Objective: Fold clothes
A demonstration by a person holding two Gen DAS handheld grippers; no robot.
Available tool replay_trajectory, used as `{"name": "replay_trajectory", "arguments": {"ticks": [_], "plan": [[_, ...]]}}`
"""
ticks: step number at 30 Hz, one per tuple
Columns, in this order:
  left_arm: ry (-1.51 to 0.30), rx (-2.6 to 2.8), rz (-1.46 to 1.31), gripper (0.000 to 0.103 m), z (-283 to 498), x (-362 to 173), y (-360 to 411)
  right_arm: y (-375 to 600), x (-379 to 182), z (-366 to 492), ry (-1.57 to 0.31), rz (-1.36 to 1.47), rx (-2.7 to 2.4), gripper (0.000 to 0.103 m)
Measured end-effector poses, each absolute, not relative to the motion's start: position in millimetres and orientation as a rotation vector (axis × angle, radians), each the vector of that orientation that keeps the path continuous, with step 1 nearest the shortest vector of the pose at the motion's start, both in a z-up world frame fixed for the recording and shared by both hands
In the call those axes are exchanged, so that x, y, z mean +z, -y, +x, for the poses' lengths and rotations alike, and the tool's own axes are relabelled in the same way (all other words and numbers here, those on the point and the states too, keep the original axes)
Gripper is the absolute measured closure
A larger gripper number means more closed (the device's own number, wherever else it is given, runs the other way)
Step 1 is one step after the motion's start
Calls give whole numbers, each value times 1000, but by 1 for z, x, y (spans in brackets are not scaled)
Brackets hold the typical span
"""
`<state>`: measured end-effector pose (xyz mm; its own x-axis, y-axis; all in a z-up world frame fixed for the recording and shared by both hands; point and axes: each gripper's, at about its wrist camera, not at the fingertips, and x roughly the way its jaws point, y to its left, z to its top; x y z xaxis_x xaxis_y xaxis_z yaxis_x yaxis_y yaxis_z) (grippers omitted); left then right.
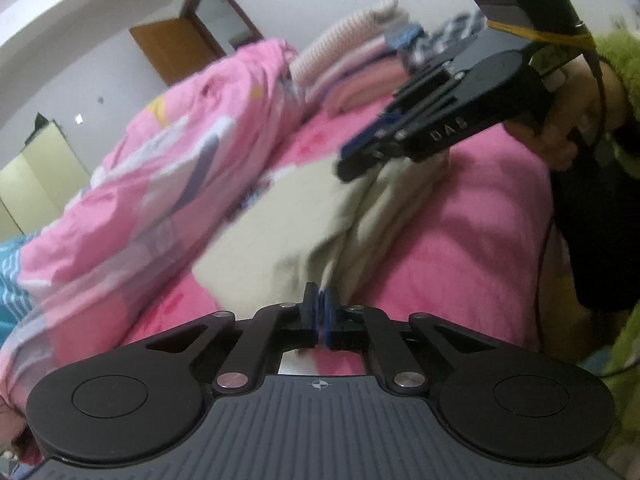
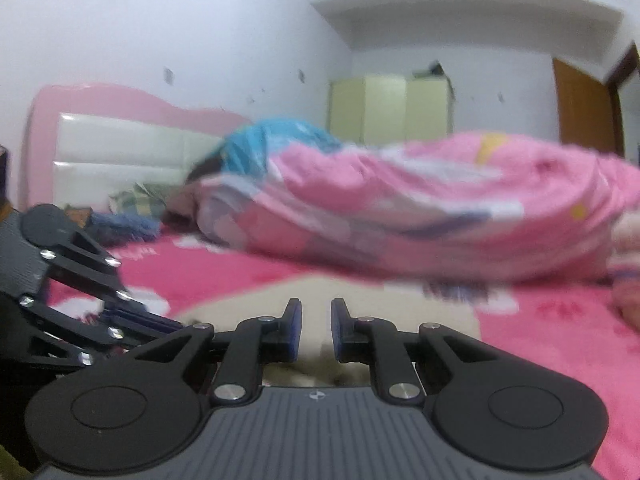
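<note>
left gripper [image 1: 321, 312]: fingers pressed together, with an edge of the cream garment [image 1: 280, 216] running down to the pads; whether cloth sits between them cannot be told through the blur. right gripper [image 2: 315, 330]: fingers apart, nothing between them, held low over the same cream garment [image 2: 360, 300]. the garment lies rumpled on the pink bed sheet [image 1: 460, 240], between both grippers. in the left wrist view the right gripper [image 1: 362, 156] hangs above the garment's far part, gripped by a hand [image 1: 568, 120] in a green sleeve [image 1: 624, 64]. beyond the garment lies a bunched pink quilt [image 2: 440, 208]. a stack of folded clothes [image 1: 352, 60] sits further back. a pink headboard [image 2: 120, 128] and a pale wardrobe [image 2: 388, 108] stand against the wall.
</note>
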<state>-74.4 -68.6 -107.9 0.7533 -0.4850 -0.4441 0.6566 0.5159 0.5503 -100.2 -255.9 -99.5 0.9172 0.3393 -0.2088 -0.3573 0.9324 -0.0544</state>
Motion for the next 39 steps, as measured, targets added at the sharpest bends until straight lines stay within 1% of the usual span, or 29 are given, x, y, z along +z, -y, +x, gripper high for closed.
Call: {"name": "replay_trajectory", "arguments": {"ticks": [2, 4, 5, 8, 12, 17, 20, 22, 24, 28, 31, 34, 37, 39], "plan": [[-280, -692, 754, 102, -71, -111, 66, 259, -113, -94, -246, -75, 348, 87], [-298, -695, 737, 101, -73, -108, 61, 260, -114, -94, -246, -58, 344, 87], [-304, -695, 726, 99, -75, -105, 58, 260, -113, -95, -243, -54, 343, 87], [-335, -692, 671, 98, -81, -92, 43, 261, -99, -100, -219, -59, 339, 87], [-358, -663, 489, 95, -77, -66, 21, 266, -85, -108, -158, -47, 333, 87], [-293, -625, 321, 85, -52, -51, 31, 263, -92, -103, -191, -49, 305, 86], [-279, -630, 300, 84, -37, -56, 55, 262, -97, -100, -217, -51, 286, 86], [-299, -640, 329, 84, -31, -66, 68, 260, -100, -97, -235, -53, 274, 86], [-326, -632, 387, 84, -29, -81, 78, 263, -97, -102, -211, -47, 241, 86], [-337, -646, 363, 84, -30, -89, 74, 271, -113, -98, -265, -56, 175, 85], [-351, -644, 343, 83, -29, -88, 71, 273, -131, -102, -233, -63, 169, 86], [-365, -639, 330, 81, -28, -88, 68, 273, -116, -101, -250, -47, 164, 85], [-373, -635, 318, 78, -26, -87, 68, 283, -100, -111, -191, -4, 122, 85], [-378, -637, 305, 77, -24, -88, 68, 290, -105, -108, -218, 21, 108, 85]]}}
